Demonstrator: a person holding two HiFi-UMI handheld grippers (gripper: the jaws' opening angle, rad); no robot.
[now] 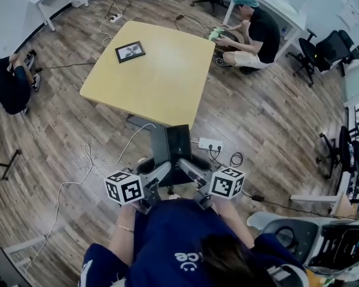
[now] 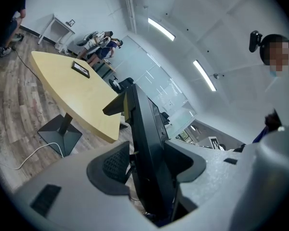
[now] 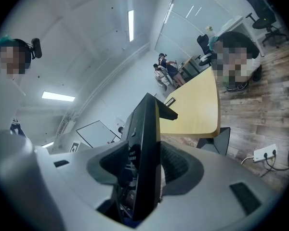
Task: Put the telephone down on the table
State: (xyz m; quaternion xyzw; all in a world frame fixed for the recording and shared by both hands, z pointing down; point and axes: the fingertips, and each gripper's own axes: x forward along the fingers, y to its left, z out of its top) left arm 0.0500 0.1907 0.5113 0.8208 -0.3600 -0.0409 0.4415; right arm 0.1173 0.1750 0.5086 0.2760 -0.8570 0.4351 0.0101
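Observation:
A black telephone (image 1: 172, 145) stands on edge in the air, low and close to my body, short of the yellow table (image 1: 149, 70). My left gripper (image 1: 158, 175) and right gripper (image 1: 188, 171) each clamp it from a side. In the left gripper view the telephone (image 2: 147, 148) fills the gap of the left gripper (image 2: 149, 165), both pads against it. In the right gripper view the right gripper (image 3: 145, 170) is likewise shut on the telephone (image 3: 144, 148). The table (image 2: 72, 85) lies ahead, with a small framed picture (image 1: 130, 51) on its far left part.
A person crouches on the floor past the table's far right corner (image 1: 251, 34). Another person sits at the left edge (image 1: 9, 82). A power strip (image 1: 210, 143) and cables lie on the wood floor near the table's base. Office chairs (image 1: 314, 52) stand at the right.

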